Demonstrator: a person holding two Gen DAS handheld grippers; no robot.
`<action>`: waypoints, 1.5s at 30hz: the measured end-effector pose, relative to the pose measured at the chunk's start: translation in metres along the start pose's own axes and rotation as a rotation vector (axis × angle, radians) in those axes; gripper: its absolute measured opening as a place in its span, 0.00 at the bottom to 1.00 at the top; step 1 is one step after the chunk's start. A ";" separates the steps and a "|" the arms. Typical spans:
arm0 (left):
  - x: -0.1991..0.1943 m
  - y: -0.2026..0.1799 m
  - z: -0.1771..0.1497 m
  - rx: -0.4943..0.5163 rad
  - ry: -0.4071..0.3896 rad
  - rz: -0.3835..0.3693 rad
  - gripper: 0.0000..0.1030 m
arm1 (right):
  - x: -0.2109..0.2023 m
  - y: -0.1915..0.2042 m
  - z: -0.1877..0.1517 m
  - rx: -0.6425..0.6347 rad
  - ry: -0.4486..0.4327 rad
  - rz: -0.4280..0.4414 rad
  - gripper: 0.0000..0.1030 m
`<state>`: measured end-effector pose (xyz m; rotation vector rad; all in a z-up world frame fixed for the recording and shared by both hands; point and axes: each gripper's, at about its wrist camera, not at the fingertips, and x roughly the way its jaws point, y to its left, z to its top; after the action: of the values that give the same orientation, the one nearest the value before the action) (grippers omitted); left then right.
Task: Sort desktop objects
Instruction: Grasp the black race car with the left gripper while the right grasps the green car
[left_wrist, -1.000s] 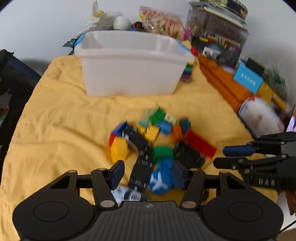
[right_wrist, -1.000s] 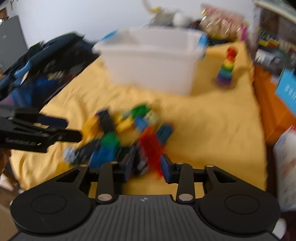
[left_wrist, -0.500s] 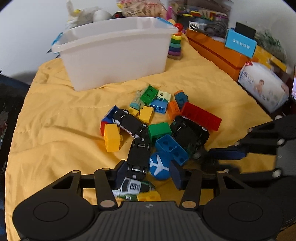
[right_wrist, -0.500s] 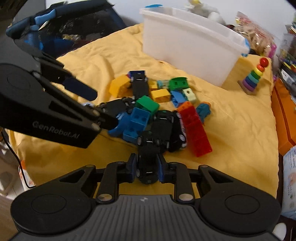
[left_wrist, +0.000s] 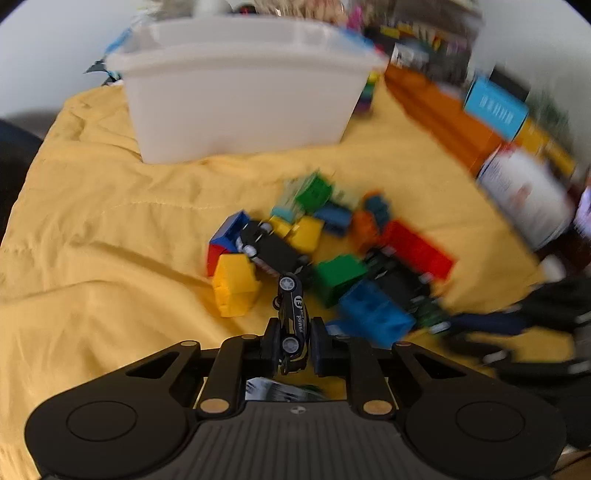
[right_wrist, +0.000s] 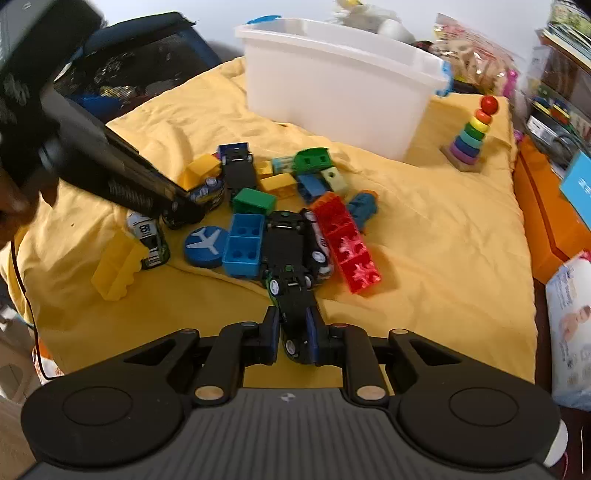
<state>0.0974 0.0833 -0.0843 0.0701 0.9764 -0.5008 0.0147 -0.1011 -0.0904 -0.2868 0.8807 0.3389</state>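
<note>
Change: a second ago both pairs of tongs stood spread above the toy pile; both have just been closing, and each now has a toy car between its pads.
Left gripper (left_wrist: 292, 341): pinching a small black toy car with a white number roundel on its side (left_wrist: 293, 314); the car is turned on its side, nose pointing away, wheels toward the left pad.
Right gripper (right_wrist: 291, 332): pads pressed on a black toy car with green trim (right_wrist: 293, 306), its rear end clamped, its front touching the pile.
Near pile: beside that car lie a black toy car turned underside-up (right_wrist: 284, 236), a long translucent red building brick (right_wrist: 345, 243), a blue hollow two-cell brick (right_wrist: 243, 245) and a blue round disc with a white aeroplane (right_wrist: 205, 242).
Left of the pile: a white-and-green toy car marked 81 (right_wrist: 149, 236) touches a yellow stepped brick (right_wrist: 116, 267); the left tool's black arm reaches in above them.
Farther pile: a green square brick (right_wrist: 255, 201), more yellow, green and blue bricks, and another black toy car (right_wrist: 240, 168).
Surface: a wrinkled yellow cloth (right_wrist: 424, 258) carries everything.
Behind: a white plastic tub (right_wrist: 340, 88) stands upright on the cloth, well apart from the pile; right of it a rainbow ring-stacking toy (right_wrist: 471, 136).
Right edge: orange boxes (left_wrist: 439, 110), blurred.
</note>
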 end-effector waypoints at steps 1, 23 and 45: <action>-0.012 -0.005 -0.002 -0.014 -0.017 -0.015 0.19 | 0.002 0.000 0.000 -0.008 -0.001 -0.006 0.24; -0.005 -0.035 -0.063 -0.255 0.031 -0.089 0.33 | -0.005 -0.034 -0.012 0.049 -0.031 0.105 0.17; -0.002 -0.075 -0.064 -0.026 0.050 0.014 0.45 | 0.013 -0.007 -0.013 -0.107 -0.010 0.042 0.30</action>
<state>0.0138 0.0356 -0.1069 0.0668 1.0305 -0.4753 0.0160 -0.1106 -0.1079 -0.3660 0.8612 0.4272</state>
